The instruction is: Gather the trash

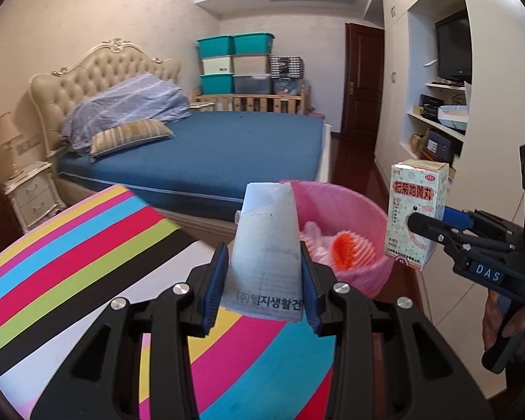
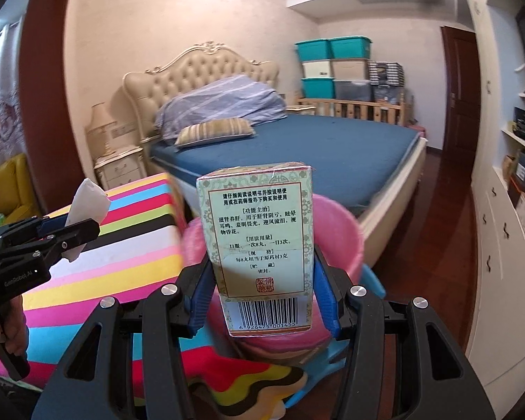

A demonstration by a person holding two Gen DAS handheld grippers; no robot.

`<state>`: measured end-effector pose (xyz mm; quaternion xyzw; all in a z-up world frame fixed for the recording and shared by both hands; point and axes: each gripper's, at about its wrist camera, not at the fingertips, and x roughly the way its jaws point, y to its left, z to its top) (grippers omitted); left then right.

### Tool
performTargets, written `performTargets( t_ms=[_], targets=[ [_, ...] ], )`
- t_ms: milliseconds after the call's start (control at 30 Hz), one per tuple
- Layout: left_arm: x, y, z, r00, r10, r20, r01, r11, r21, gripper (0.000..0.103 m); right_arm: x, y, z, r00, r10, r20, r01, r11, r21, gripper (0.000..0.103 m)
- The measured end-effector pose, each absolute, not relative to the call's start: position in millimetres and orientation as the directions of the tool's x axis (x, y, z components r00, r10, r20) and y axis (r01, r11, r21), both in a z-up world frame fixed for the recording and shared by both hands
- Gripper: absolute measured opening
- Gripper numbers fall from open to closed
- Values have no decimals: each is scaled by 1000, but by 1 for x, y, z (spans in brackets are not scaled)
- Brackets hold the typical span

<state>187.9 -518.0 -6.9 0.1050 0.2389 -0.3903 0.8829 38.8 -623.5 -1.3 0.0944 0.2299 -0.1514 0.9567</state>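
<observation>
My left gripper point(image 1: 262, 280) is shut on a folded white paper packet point(image 1: 266, 245) with Korean print, held upright just before the pink-lined trash bin point(image 1: 353, 210). The packet also shows in the right wrist view point(image 2: 87, 203), in the left gripper point(image 2: 70, 234). My right gripper point(image 2: 262, 290) is shut on a pale green medicine box point(image 2: 259, 245) with Chinese text and a barcode, held upright over the bin point(image 2: 336, 231). In the left wrist view the box point(image 1: 416, 210) hangs at the bin's right rim in the right gripper point(image 1: 427, 224). An orange ribbed item point(image 1: 350, 248) lies in the bin.
A striped multicoloured cloth point(image 1: 87, 245) covers the surface at left. A bed with blue sheet point(image 1: 210, 150) stands behind the bin. A nightstand point(image 1: 31, 192) is at left, white shelving point(image 1: 437, 122) at right, stacked storage boxes point(image 1: 234, 63) at the back.
</observation>
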Motion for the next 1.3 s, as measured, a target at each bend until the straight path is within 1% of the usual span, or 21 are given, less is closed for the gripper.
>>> performTargets(
  t_ms=[167,267,333,500,600,633,667,700,767,833,900,933,967,1067,1133,1200,1300],
  targets=[
    [203,-571,-5,528,-681,-506,778,627,-32,38,45,-656,-5,846,-261,-464,355,926,127,49],
    [212,-597,-7,514,-687,-514,785,618,-41,38,56,-678,-10,853,-224,-472,343,921,184,49],
    [218,-611,-11,501,-692,-519,790,610,-51,38,63,-686,-10,853,-212,-477,339,920,197,49],
    [236,-642,-20,483,-695,-533,785,613,-87,38,80,-699,-14,851,-180,-494,306,933,188,49],
    [244,-657,-23,466,-709,-528,793,600,-105,41,94,-703,-15,856,-135,-498,259,947,189,50],
    [248,-661,-26,463,-711,-530,797,596,-103,45,100,-704,-15,858,-107,-503,232,953,193,51],
    [249,-664,-29,464,-710,-529,796,597,-103,60,99,-708,-17,859,-98,-502,222,955,195,53],
    [253,-663,-32,470,-711,-523,789,604,-111,74,102,-713,-17,861,-99,-499,223,955,195,62],
    [257,-650,-35,500,-702,-507,766,632,-119,80,105,-718,-16,867,-102,-488,225,953,201,63],
    [261,-639,-37,519,-686,-510,750,652,-114,81,103,-721,-12,866,-119,-485,247,947,208,63],
    [263,-621,-37,541,-671,-508,736,670,-101,90,94,-716,-5,871,-137,-471,259,944,205,63],
    [260,-611,-35,563,-659,-498,724,684,-87,92,90,-713,-1,872,-149,-467,267,943,199,63],
    [256,-599,-33,581,-653,-485,717,693,-74,97,83,-707,3,869,-171,-465,282,942,180,63],
    [242,-574,-24,650,-621,-439,683,730,-22,98,60,-682,17,858,-229,-460,315,942,118,65],
    [227,-556,-15,684,-608,-403,667,745,8,98,48,-666,25,847,-267,-459,339,937,80,74],
    [210,-538,-8,704,-609,-366,663,748,32,98,29,-647,31,834,-312,-454,371,928,42,79],
    [184,-521,1,721,-608,-333,662,746,71,98,8,-625,37,822,-334,-461,380,925,7,83]
  ],
)
